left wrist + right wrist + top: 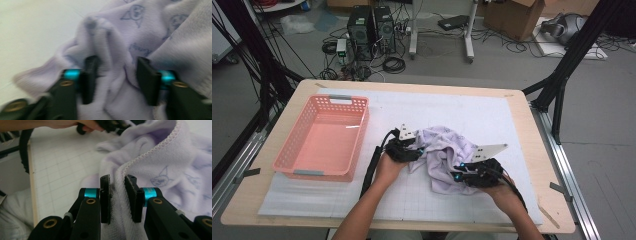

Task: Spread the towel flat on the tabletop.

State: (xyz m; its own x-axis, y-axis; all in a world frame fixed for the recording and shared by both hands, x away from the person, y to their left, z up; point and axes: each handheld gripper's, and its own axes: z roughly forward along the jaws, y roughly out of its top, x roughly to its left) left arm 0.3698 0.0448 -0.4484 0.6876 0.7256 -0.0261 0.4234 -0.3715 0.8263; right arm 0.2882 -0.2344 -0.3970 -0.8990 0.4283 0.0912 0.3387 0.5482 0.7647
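Towel (443, 152) (crumpled) lies right of pink basket (323, 137).

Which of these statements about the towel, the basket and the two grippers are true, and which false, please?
1. The pink basket holds the towel. False: the basket has nothing in it, and the lavender towel lies crumpled on the white gridded mat.
2. The right gripper has a stitched edge of the towel between its jaws. True.
3. The left gripper reaches into the basket. False: its jaws stand around a bunched fold of the towel.
4. The basket stands left of the towel in the high view. True.
5. The towel is plain. False: it bears small drawn figures.
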